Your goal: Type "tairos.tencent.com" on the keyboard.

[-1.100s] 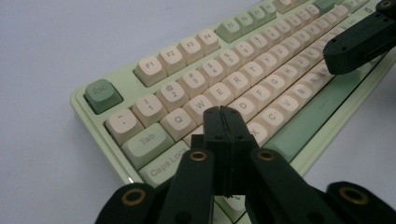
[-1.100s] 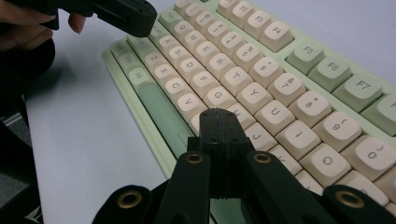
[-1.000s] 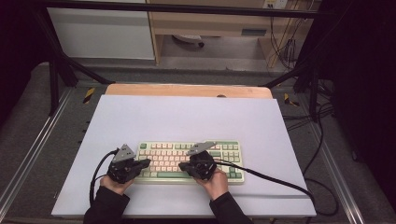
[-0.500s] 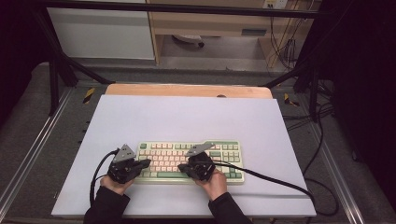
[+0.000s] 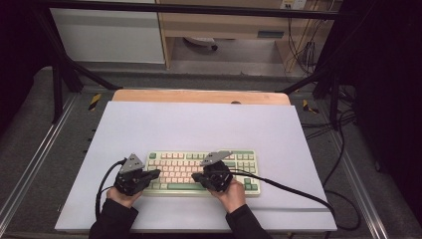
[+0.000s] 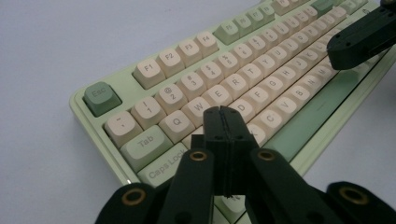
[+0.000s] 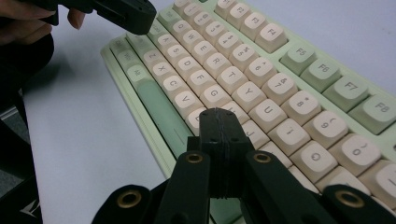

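A pale green keyboard (image 5: 239, 158) with cream and green keys lies on the white table top (image 5: 199, 124), near its front edge. My left gripper (image 5: 156, 174) is shut with nothing in it. Its tip hangs just above the letter keys at the keyboard's (image 6: 187, 70) left end, near A and S, as the left gripper (image 6: 223, 113) view shows. My right gripper (image 5: 195, 177) is also shut and empty. Its tip (image 7: 219, 114) hovers over the middle letter keys of the keyboard (image 7: 280, 74), around H and J. The two tips point toward each other.
A black cable (image 5: 293, 191) trails from the right gripper across the table to its right edge. A wooden strip (image 5: 199, 96) runs along the table's far edge. Black frame legs (image 5: 57, 84) and loose cables (image 5: 343, 124) stand beyond the sides.
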Demonstrator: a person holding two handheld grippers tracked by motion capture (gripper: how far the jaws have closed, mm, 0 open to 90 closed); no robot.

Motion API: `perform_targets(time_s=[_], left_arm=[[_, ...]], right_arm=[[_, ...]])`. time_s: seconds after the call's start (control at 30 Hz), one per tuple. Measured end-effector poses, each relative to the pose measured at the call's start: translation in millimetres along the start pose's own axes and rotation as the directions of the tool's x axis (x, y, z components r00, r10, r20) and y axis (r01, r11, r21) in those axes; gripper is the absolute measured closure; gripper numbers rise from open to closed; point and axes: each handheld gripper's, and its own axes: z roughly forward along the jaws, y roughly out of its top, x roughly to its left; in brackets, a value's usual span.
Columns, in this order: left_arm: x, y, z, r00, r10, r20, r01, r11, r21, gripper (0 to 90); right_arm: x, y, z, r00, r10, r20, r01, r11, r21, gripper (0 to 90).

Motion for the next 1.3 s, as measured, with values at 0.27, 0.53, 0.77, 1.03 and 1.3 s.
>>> perform_targets(time_s=[0.27, 0.53, 0.77, 1.03, 1.3], left_arm=[[-1.2, 0.5, 0.4, 1.0000, 0.004, 0.003, -0.004, 1.0000, 0.000, 90.0], [-4.2, 1.5, 2.0, 0.9999, 0.011, 0.011, -0.011, 0.9999, 0.004, 90.0], [-8.6, 3.3, 5.0, 0.9996, 0.020, 0.020, -0.020, 0.9998, 0.007, 90.0], [-17.8, 7.7, 11.8, 0.9985, 0.039, 0.038, -0.039, 0.9992, 0.012, 90.0], [-27.0, 10.9, 21.2, 0.9968, 0.059, 0.055, -0.061, 0.9978, 0.028, 90.0]], right_arm=[[-5.0, -1.1, -12.4, 0.9999, 0.006, 0.010, -0.006, 1.000, -0.008, 90.0], [-14.4, -9.4, -26.3, 0.9989, 0.032, 0.033, -0.032, 0.999, -0.020, 90.0], [-22.0, -19.4, -35.4, 0.9977, 0.054, 0.041, -0.053, 0.998, -0.027, 90.0], [-26.1, -27.8, -41.6, 0.9968, 0.065, 0.047, -0.063, 0.997, -0.036, 90.0], [-28.0, -31.4, -43.2, 0.9962, 0.074, 0.046, -0.073, 0.997, -0.039, 90.0]])
